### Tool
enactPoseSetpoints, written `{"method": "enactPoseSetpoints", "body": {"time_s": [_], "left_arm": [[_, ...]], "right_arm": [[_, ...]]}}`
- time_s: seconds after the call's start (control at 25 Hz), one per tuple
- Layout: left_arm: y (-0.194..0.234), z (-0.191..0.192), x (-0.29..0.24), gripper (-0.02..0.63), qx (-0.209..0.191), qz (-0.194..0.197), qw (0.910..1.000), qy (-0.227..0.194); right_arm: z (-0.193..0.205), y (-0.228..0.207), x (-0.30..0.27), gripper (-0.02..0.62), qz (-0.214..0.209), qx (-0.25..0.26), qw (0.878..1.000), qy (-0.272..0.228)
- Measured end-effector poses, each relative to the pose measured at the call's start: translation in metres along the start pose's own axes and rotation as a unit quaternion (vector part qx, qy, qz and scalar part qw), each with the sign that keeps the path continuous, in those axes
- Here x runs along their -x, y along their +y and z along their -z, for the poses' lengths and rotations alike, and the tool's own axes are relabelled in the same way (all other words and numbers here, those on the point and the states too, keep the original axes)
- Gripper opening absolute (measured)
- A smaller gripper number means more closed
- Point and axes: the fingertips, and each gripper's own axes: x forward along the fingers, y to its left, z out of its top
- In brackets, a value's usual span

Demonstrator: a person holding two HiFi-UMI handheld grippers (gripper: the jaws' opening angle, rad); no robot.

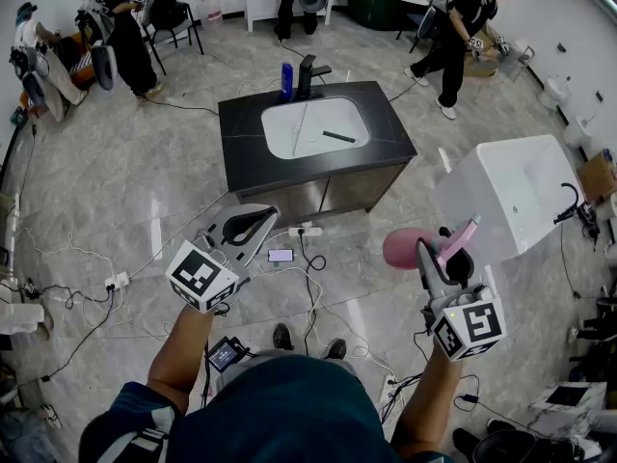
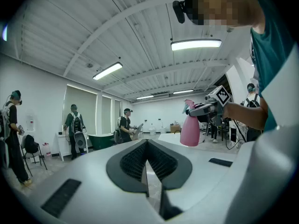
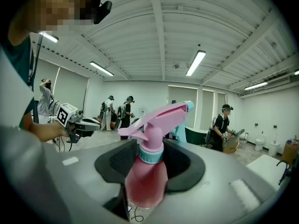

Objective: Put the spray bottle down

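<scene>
The spray bottle [image 3: 145,181] is off the ground, up in the air in the right gripper [image 3: 150,149], whose grey plastic jaws are clamped on its smooth, translucent pink body just below the pale teal collar. The pink trigger head sticks up past the dark pads [image 3: 186,166], ending in a teal nozzle. The left gripper [image 2: 147,146] carries nothing. Its two jaws are pressed together with only a thin slit between them, and the black ribbed pads [image 2: 133,160] form a rounded teardrop. Below both hands is a glossy marble-patterned floor [image 1: 135,177] littered with thin white and black cables [image 1: 313,292]. Ahead stands a boxy vanity [image 1: 395,128] with a matte black top, an inset white rounded basin, a black faucet [image 1: 308,73] and a blue bottle [image 1: 286,80]. A smooth white bathtub [image 1: 516,196] sits to the right.
</scene>
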Motion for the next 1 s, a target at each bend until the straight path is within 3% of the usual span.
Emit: {"method": "enactPoseSetpoints", "body": {"time_s": [0.72,1.0], "left_arm": [[0.009,0.0,-0.018,0.004,-0.003,0.029,0.9996,-0.002],[0.014,0.011,-0.045,0.004,0.006,0.019,0.9997,0.013]], "right_arm": [[-0.002,-0.006,-0.022,0.186,0.008,-0.018,1.0,-0.004],[0.004,-0.041,-0.045,0.184,-0.001,-0.03,1.0,-0.007]]}}
